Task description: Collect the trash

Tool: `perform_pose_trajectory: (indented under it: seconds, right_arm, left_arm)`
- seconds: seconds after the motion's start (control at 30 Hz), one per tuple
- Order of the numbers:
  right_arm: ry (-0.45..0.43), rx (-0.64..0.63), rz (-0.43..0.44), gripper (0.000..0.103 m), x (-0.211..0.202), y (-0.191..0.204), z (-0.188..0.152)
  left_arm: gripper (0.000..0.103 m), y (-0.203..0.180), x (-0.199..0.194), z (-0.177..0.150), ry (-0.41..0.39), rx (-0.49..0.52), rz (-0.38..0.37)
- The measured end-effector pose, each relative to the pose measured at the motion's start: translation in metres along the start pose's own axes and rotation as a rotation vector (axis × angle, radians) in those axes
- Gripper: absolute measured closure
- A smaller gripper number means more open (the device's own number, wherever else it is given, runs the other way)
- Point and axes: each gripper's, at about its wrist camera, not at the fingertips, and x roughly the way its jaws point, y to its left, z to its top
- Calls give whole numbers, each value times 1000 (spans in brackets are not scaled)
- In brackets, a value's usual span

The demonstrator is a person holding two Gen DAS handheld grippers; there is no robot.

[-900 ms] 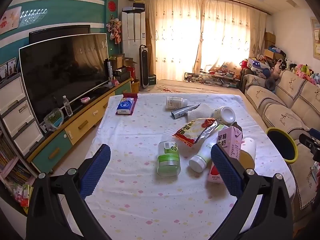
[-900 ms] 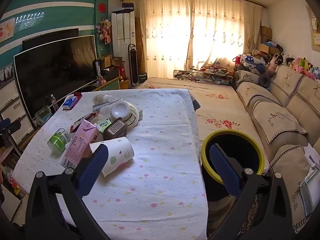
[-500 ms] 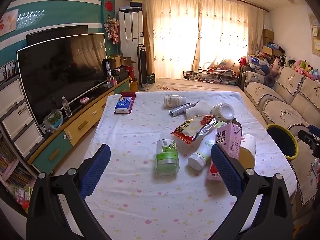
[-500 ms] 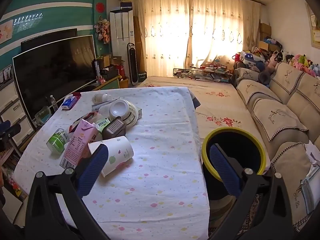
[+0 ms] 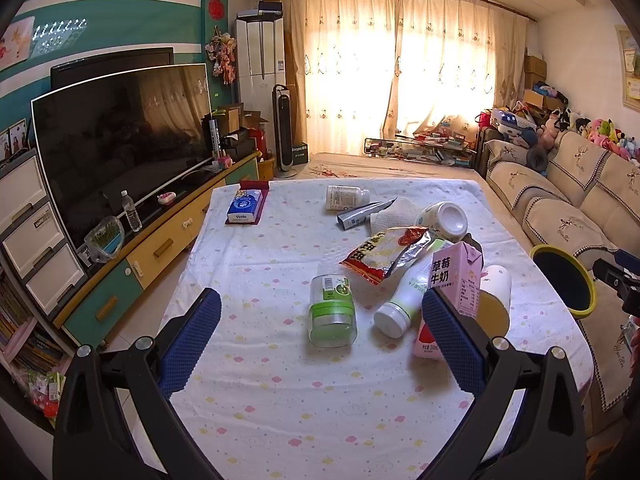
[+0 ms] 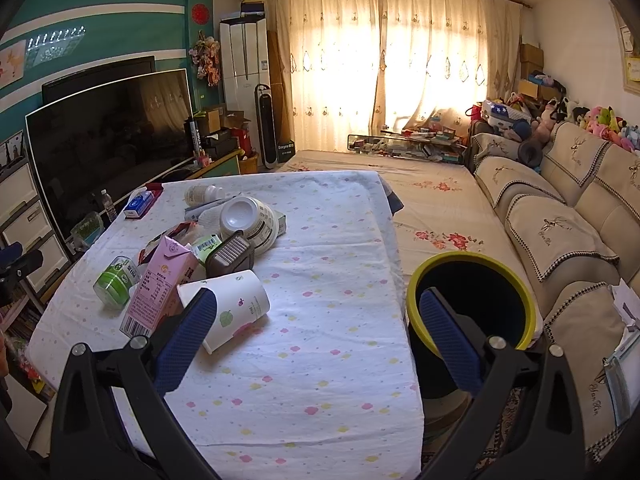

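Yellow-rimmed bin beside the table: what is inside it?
Nothing can be made out inside the bin: its interior is dark in both views, and the right tool covers part of its opening, so the bottom stays unseen.

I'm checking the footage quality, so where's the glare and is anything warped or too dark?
Left wrist view: the curtains blow out white from backlight, and fisheye bends the TV edge. Right wrist view: the same glare on the curtains, and the bin interior is black with no detail.

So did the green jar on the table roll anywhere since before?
No. The green jar lies on its side in the same spot, just left of the white bottle and below the snack bag. Only the camera shifted slightly.
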Motion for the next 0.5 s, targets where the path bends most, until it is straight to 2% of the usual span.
perform_pose_trajectory:
  seconds: [0.5]
  right_arm:
    - [3,7,1,6,0,0,0]
  left_arm:
    - [4,-2,4,-2,14,5,-7]
